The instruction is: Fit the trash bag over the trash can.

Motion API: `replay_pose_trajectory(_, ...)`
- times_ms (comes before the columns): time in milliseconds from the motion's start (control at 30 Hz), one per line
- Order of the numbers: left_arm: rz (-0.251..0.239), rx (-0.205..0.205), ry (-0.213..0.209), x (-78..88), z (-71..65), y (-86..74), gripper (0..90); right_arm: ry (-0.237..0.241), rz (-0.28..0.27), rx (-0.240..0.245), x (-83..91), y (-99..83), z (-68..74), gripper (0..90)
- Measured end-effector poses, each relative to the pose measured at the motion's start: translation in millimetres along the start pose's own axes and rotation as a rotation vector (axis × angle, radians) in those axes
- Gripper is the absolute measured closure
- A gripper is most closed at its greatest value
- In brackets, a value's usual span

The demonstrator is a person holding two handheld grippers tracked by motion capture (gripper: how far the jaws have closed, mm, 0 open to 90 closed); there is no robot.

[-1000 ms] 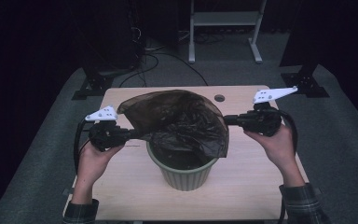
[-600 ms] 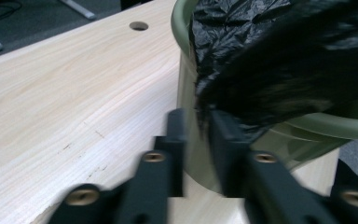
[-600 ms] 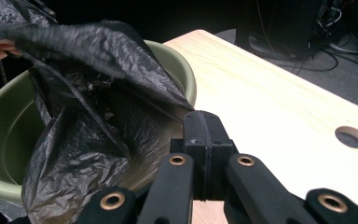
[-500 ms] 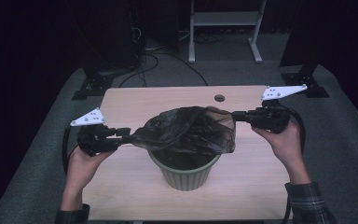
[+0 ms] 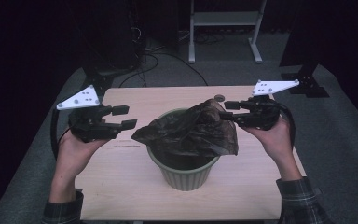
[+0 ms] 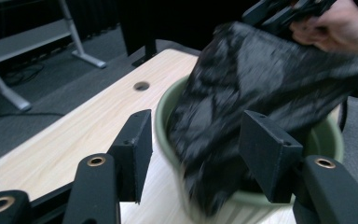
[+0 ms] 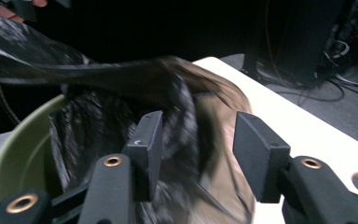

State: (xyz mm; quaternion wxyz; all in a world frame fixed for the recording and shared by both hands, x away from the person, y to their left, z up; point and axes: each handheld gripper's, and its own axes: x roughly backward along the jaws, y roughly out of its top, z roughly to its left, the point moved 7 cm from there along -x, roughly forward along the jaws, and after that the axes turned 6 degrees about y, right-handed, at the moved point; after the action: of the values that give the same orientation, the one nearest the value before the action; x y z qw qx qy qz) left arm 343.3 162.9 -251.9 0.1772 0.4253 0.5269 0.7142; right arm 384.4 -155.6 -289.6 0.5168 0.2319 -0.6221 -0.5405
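A crumpled dark brown, thin plastic bag (image 5: pixel 189 132) lies draped over the mouth of a round, ribbed, pale green plastic pot (image 5: pixel 186 172) that stands at the centre of the high view, on the near half of a light wooden desk (image 5: pixel 121 177). The bag covers most of the pot's opening and hangs partly down inside it; its left corner juts out past the rim toward the left of the frame, and its upper right corner rises toward the right gripper (image 5: pixel 227 110). In the left gripper view the bag (image 6: pixel 261 88) spills over the green rim (image 6: pixel 165 116), and its image is blurred. The left gripper (image 5: pixel 128 116), at centre left of the high view, sits apart from the bag with its fingers spread and nothing between them. The right gripper, at centre right, is just beside the bag's raised corner; in its own view its fingers (image 7: pixel 147 140) are spread wide with blurred bag film (image 7: pixel 121 93) in front of them, not clamped on it. A small round hole (image 5: pixel 219 98) marks the desk's far edge. Beyond the desk, at the top of the frame, stands a grey metal stand (image 5: pixel 223 28), with dark cables (image 5: pixel 158 60) on grey carpet.
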Motion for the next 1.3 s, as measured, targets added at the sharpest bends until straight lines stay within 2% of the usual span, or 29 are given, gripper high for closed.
replay_pose_trajectory(133, 0.002, -0.019, -0.033, -15.0, -9.2, 13.6, 41.9, 0.013, 0.019, 0.008, -15.9, 4.5, 3.5, 51.7)
replay_pose_trajectory(233, 0.002, -0.020, -0.062, -25.5, -15.2, 20.6, 41.2, 0.026, 0.012, 0.014, -22.6, 7.4, 6.8, 51.0)
replay_pose_trajectory(400, 0.006, -0.024, -0.089, -39.2, -21.0, 28.9, 41.1, 0.038, -0.036, 0.047, -15.0, 17.1, 20.6, 49.2)
replay_pose_trajectory(467, 0.008, -0.027, -0.098, -43.8, -23.0, 30.9, 41.1, 0.071, -0.054, 0.050, -12.3, 22.1, 28.0, 48.2)
replay_pose_trajectory(533, 0.011, -0.029, -0.103, -47.7, -24.8, 32.0, 41.1, 0.080, -0.040, 0.063, -15.9, 24.9, 33.2, 47.9)
replay_pose_trajectory(633, 0.010, -0.029, -0.112, -50.9, -26.8, 32.5, 41.1, 0.090, -0.008, 0.072, -30.3, 25.7, 37.3, 47.5)
replay_pose_trajectory(733, 0.005, -0.028, -0.116, -51.8, -27.7, 33.6, 41.0, 0.087, 0.018, 0.077, -48.2, 26.0, 37.5, 47.6)
replay_pose_trajectory(1033, -0.004, -0.039, -0.111, -46.7, -29.9, 39.9, 38.6, 0.095, 0.031, 0.038, -90.9, 36.6, 35.1, 48.5)
replay_pose_trajectory(1233, 0.008, -0.038, -0.091, -49.5, -29.9, 42.5, 35.8, 0.099, 0.052, 0.052, -104.8, 34.9, 40.9, 48.6)
replay_pose_trajectory(1300, 0.023, -0.035, -0.065, -52.3, -27.1, 41.5, 35.5, 0.102, 0.053, 0.058, -105.6, 34.3, 43.9, 48.5)
